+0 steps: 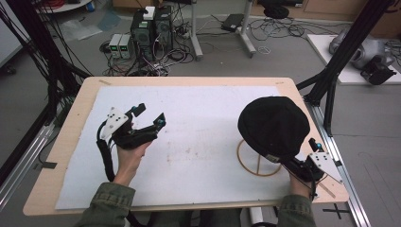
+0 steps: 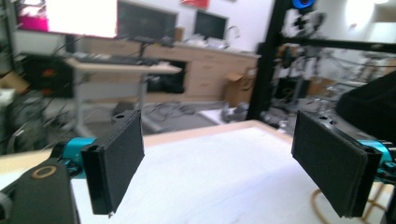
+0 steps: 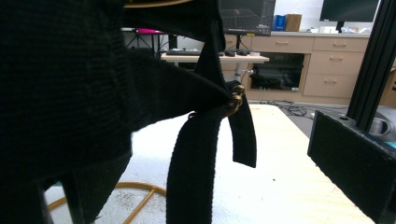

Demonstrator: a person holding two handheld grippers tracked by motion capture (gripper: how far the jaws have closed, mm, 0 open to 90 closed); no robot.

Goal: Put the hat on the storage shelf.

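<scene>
High view: a wooden table carries a white mat over most of its top. At the left of the frame the left claw is held up above the mat in the person's left hand, its jaws spread apart with nothing between them. At the right, a black cap sits on a stand with a yellow ring base resting on the mat. The right claw reaches in at the cap's lower edge from the lower right corner; whether it is pinching anything I cannot tell here.

Left gripper view: the two black pads stand wide apart at left and right of the frame, bare mat between them. The dark cap shows at the right edge, with part of the yellow ring below it.

Right gripper view: the cap's black fabric covers the left half of the frame, very close. A black strap hangs down from a brass buckle at centre. One pad shows at lower right, clear of the strap; the other jaw is hidden behind the fabric, so the claw's state cannot be told. The ring base lies at lower left.
</scene>
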